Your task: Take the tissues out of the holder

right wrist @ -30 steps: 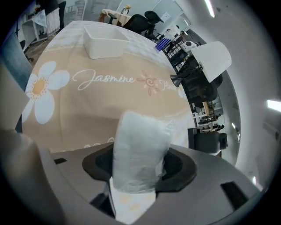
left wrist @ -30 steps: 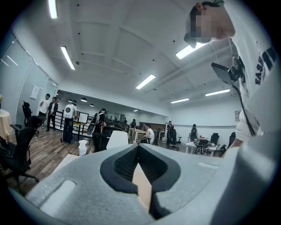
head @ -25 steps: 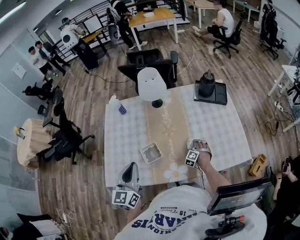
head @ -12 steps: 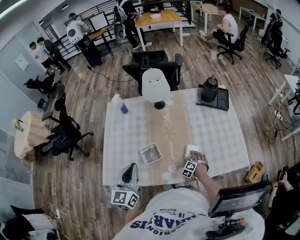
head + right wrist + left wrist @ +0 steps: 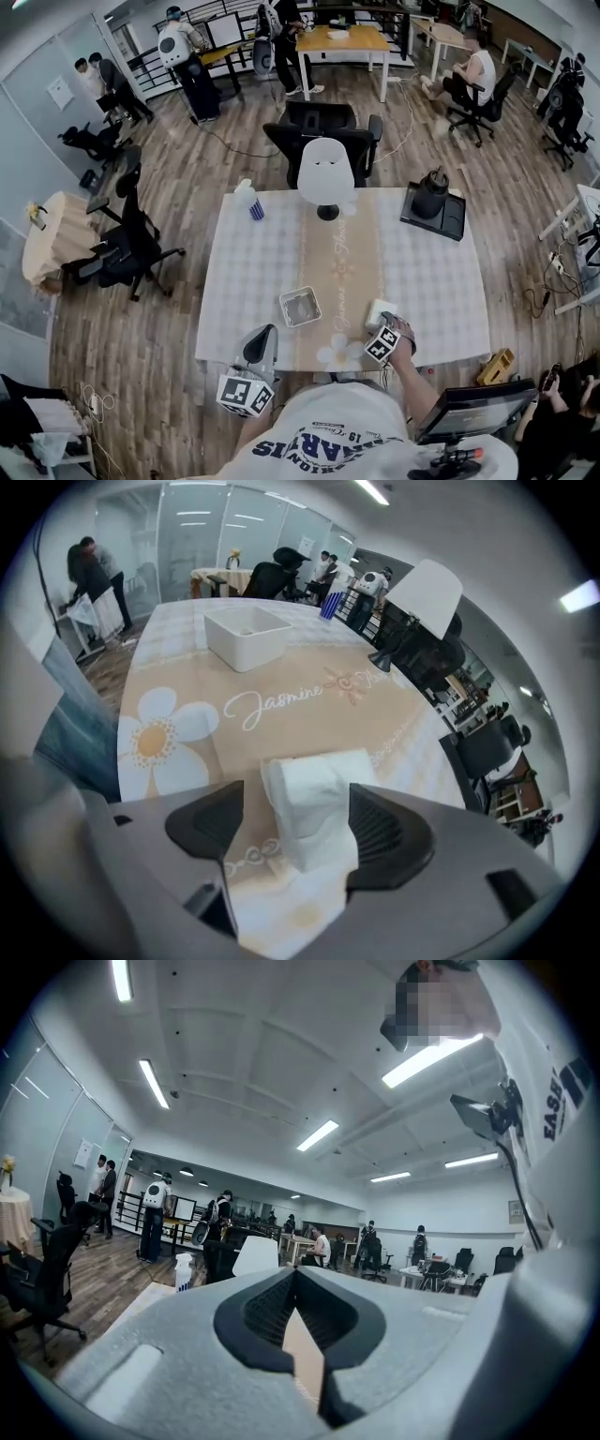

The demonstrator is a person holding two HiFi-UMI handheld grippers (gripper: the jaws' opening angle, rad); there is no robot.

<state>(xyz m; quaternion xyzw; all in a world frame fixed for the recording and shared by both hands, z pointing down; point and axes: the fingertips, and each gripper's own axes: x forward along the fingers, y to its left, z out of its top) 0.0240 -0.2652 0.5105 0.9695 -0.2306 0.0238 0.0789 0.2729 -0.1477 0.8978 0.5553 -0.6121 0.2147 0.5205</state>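
The crumpled white paper tissues (image 5: 314,813), judged light, soft and easily torn, were seen lying on the cloth-covered tabletop (image 5: 281,700) between the right gripper's (image 5: 295,797) spread jaws, best pinched across the thick middle; the left gripper's (image 5: 296,1277) jaws were pressed together.

Head view: high above the table (image 5: 244,281), tilted steeply down; whole top in frame.
Left gripper view: low at the near table edge, facing level across the room toward lamp (image 5: 255,1255) and spray bottle (image 5: 184,1272), both far off.
Right gripper view: close over the tabletop, aimed along it past tissues (image 5: 314,808) and white holder (image 5: 246,635).
Shared by all three: lamp at the far edge.
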